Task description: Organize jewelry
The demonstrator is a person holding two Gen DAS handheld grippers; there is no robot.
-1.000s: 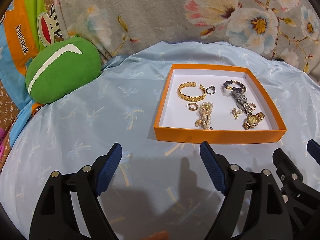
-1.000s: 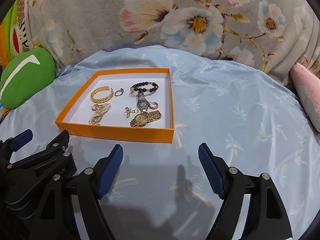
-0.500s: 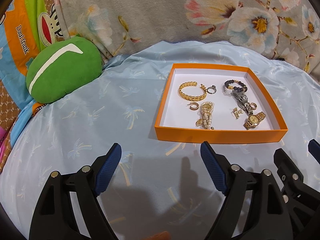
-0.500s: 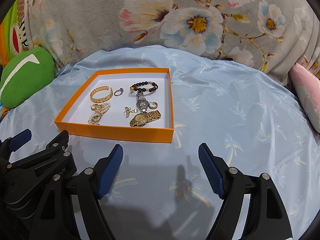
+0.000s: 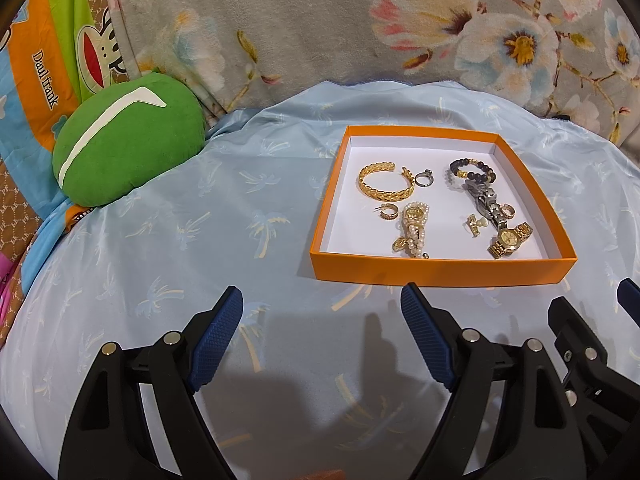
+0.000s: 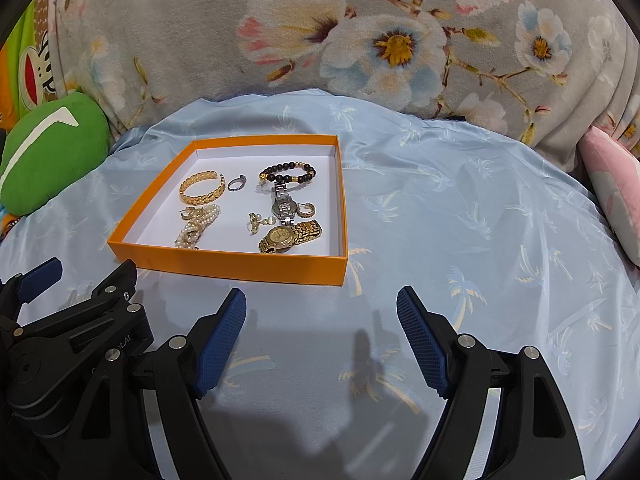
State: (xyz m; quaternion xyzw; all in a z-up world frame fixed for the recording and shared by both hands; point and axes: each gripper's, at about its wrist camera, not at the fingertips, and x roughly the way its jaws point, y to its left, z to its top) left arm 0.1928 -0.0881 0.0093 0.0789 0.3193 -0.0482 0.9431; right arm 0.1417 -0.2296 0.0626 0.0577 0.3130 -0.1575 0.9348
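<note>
An orange tray [image 5: 440, 271] [image 6: 224, 266] with a white floor lies on the pale blue sheet. In it are a gold bangle [image 5: 385, 186] [image 6: 201, 188], a silver ring [image 5: 423, 178] [image 6: 237, 182], a dark bead bracelet [image 5: 472, 171] [image 6: 287, 172], a silver watch [image 5: 486, 204] [image 6: 284, 205], a gold watch [image 5: 510, 239] [image 6: 289, 236], a pearl piece [image 5: 414, 229] [image 6: 197, 226] and small earrings. My left gripper [image 5: 322, 308] hangs open near the tray's front left corner. Open as well, my right gripper [image 6: 321, 304] is at its front right corner. Both hold nothing.
A green round cushion [image 5: 128, 142] [image 6: 48, 152] lies left of the tray. A grey floral blanket [image 5: 360, 20] rises behind. A pink pillow [image 6: 612, 184] sits at the far right. Open sheet [image 6: 480, 208] spreads right of the tray and in front of it.
</note>
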